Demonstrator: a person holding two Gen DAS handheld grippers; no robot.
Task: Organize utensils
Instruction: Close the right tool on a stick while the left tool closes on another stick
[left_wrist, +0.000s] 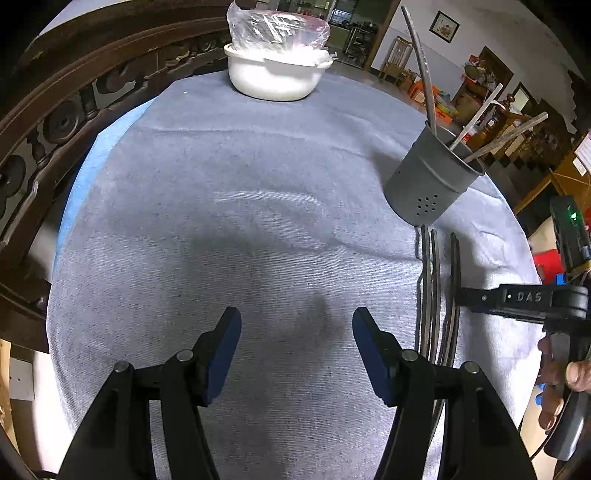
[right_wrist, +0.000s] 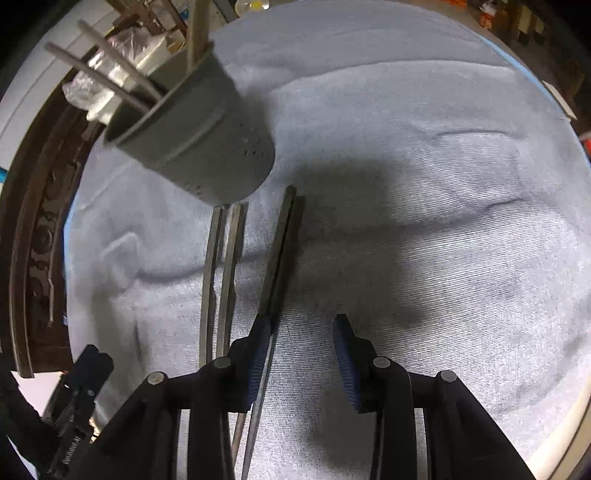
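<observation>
A grey utensil holder (left_wrist: 434, 179) stands on the cloth at the right with several utensils in it; it also shows in the right wrist view (right_wrist: 201, 138). Three metal utensils (left_wrist: 439, 295) lie side by side just in front of it. In the right wrist view two lie together (right_wrist: 219, 273) and a third utensil (right_wrist: 279, 251) lies to their right. My right gripper (right_wrist: 303, 354) is open, its left pad touching the third utensil. The right gripper also shows in the left wrist view (left_wrist: 480, 297). My left gripper (left_wrist: 297, 350) is open and empty over bare cloth.
A white bowl (left_wrist: 275, 75) with a plastic bag in it stands at the table's far edge. A grey cloth (left_wrist: 221, 221) covers the round table. A carved dark wooden chair back (left_wrist: 55, 122) curves along the left.
</observation>
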